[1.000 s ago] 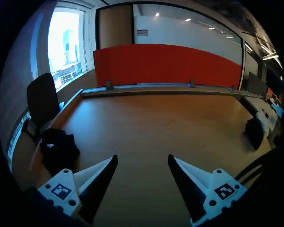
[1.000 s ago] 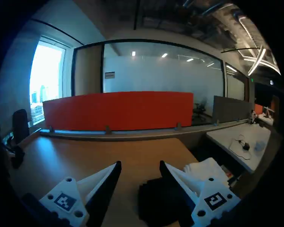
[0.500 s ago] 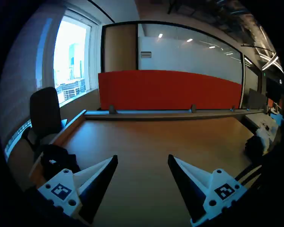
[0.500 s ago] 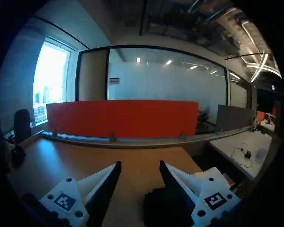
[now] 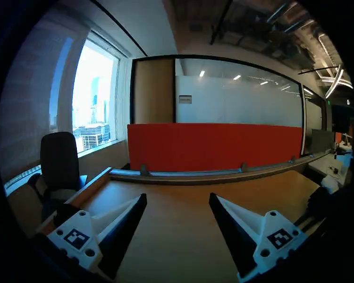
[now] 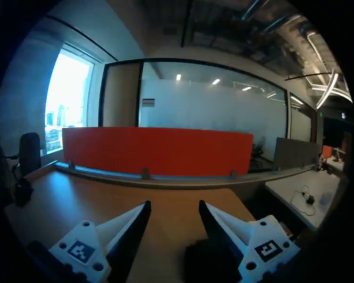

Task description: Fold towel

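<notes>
A black cloth, seemingly a towel (image 6: 203,262), lies on the wooden table (image 6: 82,207) at the bottom of the right gripper view, partly hidden under the right-hand finger. My right gripper (image 6: 174,212) is open above the table, holding nothing. My left gripper (image 5: 177,207) is also open and holds nothing, hovering over the wooden table (image 5: 186,226). In the left gripper view a dark bundle (image 5: 63,213) peeks out beside the left-hand finger, and another dark heap (image 5: 319,200) sits at the table's right edge.
A red divider panel (image 5: 214,146) stands along the table's far edge, also seen as the red divider (image 6: 153,150). A black office chair (image 5: 59,160) is by the window on the left. A white desk (image 6: 302,191) with cables stands to the right.
Both views have tilted upward: the table and the dark cloths have slid down and partly out of sight, and more ceiling shows. Both grippers stay open.
</notes>
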